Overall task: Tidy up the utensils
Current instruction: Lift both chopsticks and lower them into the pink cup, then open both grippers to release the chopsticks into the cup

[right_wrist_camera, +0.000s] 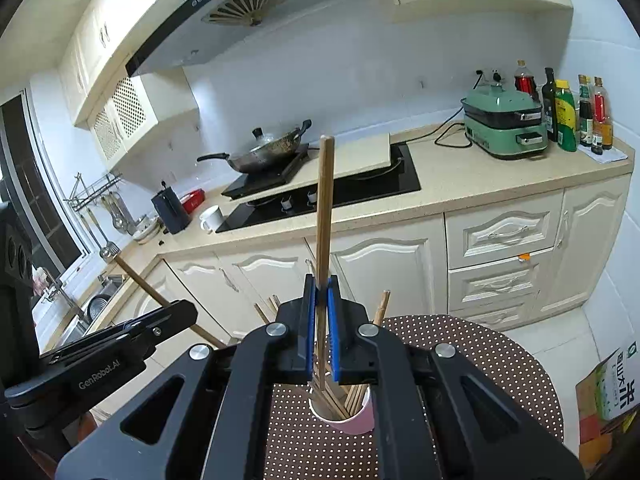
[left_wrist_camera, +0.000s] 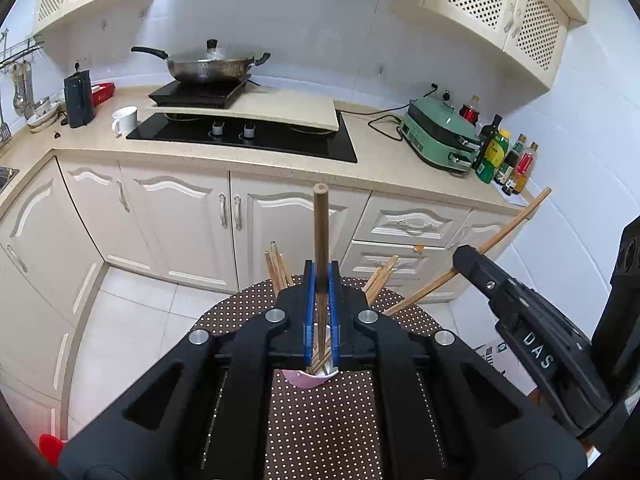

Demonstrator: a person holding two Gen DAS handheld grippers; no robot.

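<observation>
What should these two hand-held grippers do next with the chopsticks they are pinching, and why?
Probably carry each chopstick away from the pink cup to wherever it belongs. The left hand-held gripper and the right hand-held gripper are each shut on one chopstick, and both sticks appear lifted above the bundle of chopsticks standing in the cup.

Above the pink cup [right_wrist_camera: 356, 420] your way was blocked by its splayed chopsticks [left_wrist_camera: 276, 268]; the dotted tabletop [right_wrist_camera: 480, 352] toward its right edge lay open
</observation>
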